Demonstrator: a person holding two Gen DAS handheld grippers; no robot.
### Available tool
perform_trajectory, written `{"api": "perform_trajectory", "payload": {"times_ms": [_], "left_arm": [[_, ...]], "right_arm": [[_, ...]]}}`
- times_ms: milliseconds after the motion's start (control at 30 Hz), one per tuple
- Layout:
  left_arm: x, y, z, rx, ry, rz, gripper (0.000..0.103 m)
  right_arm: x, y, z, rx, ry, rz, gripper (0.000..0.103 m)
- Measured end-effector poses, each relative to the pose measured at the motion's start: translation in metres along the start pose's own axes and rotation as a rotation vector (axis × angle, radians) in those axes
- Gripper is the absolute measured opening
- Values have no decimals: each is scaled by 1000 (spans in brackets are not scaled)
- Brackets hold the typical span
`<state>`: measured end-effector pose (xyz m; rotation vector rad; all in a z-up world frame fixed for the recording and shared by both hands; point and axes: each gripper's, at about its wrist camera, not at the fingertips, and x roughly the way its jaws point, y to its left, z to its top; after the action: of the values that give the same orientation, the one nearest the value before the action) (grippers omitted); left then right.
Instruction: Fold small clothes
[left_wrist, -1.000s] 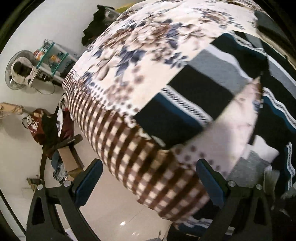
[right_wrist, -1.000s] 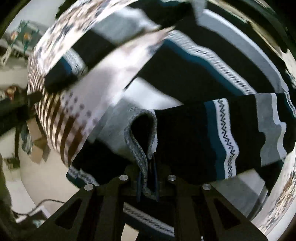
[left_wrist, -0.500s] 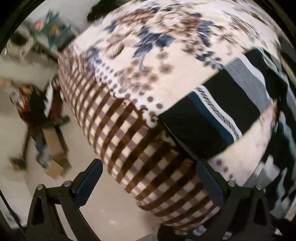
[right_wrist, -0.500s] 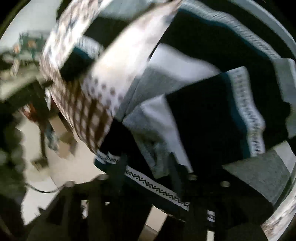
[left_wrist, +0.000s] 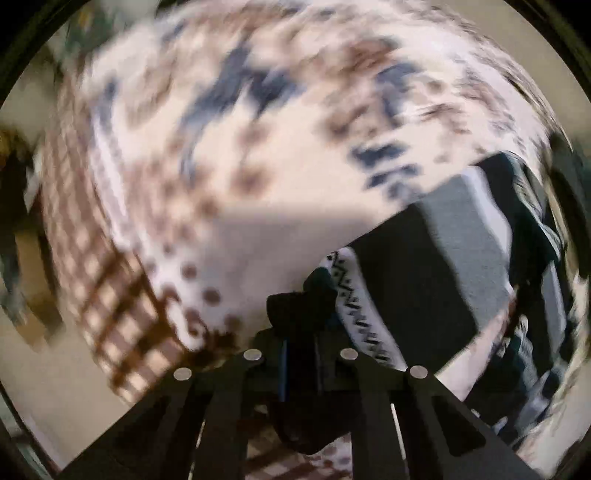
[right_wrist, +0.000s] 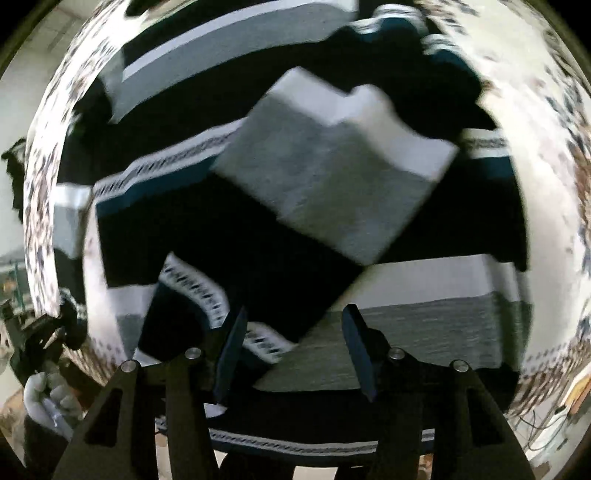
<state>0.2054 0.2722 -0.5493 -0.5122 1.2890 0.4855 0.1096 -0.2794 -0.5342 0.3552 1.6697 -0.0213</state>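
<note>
A floral bedspread (left_wrist: 229, 155) fills the background — cream with brown and blue blooms and a brown check border — and serves as the work surface. On it lies the striped sweater (right_wrist: 332, 177), a knit in black, grey, white and teal bands with a zigzag trim, spread across most of the right wrist view with one part folded back over the body at an angle.

It looks soft and fairly thick: light enough to lift by a pinch, but limp, so it will likely sag and drag wherever it is not supported. The knit should grip well between pads rather than slip. The best holds are probably the edges and corners — the cuff, the hem — where a pinch takes a doubled layer and carries the fold cleanly.

The left gripper (left_wrist: 299, 354) is clenched on a dark cuff end of the sweater, the zigzag trim bunched just beside its fingers. The right gripper (right_wrist: 291, 350) hangs over the sweater with its jaws opening; fabric lies beneath the gap, but the pads do not press on it. At the lower left edge of the right wrist view, a gloved hand (right_wrist: 48, 398) is visible.
</note>
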Motion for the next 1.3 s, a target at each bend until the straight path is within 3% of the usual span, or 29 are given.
{"api": "perform_trajectory", "payload": {"times_ms": [133, 267, 333, 467, 600, 700, 833, 867, 933, 967, 1000, 1133, 1300], "left_arm": [[-66, -58, -21, 258, -156, 32, 8], [-129, -132, -71, 535, -237, -41, 8], [-148, -179, -115, 684, -234, -86, 8], [-152, -253, -200, 877, -157, -189, 8], [-138, -300, -268, 976, -84, -236, 8], [-133, -321, -302, 1017, -37, -250, 8], [-110, -330, -327, 1009, 31, -201, 14], [-105, -328, -328, 992, 53, -193, 20], [-100, -316, -317, 925, 91, -192, 46], [-100, -304, -306, 882, 109, -202, 75], [-101, -289, -294, 842, 112, -195, 96], [-95, -216, -244, 658, 104, -65, 97], [-58, -113, -204, 446, 139, 112, 96]], "right_arm": [[-17, -37, -3, 13, -13, 0, 56], [-30, -81, -9, 26, -1, 18, 56], [-40, -101, -12, 36, -5, 26, 56], [-54, -141, -26, 60, -24, 27, 56], [-52, -169, -43, 123, -37, 21, 56], [-57, -201, -50, 151, -45, 20, 56], [-58, -236, -61, 178, -38, 34, 56], [-57, -245, -64, 186, -33, 43, 56], [-58, -264, -70, 201, -16, 68, 56], [-59, -271, -73, 207, -11, 84, 56], [-60, -280, -78, 216, -6, 99, 56], [-55, -303, -93, 241, 27, 142, 56], [-17, -308, -110, 246, 164, 216, 56]]}}
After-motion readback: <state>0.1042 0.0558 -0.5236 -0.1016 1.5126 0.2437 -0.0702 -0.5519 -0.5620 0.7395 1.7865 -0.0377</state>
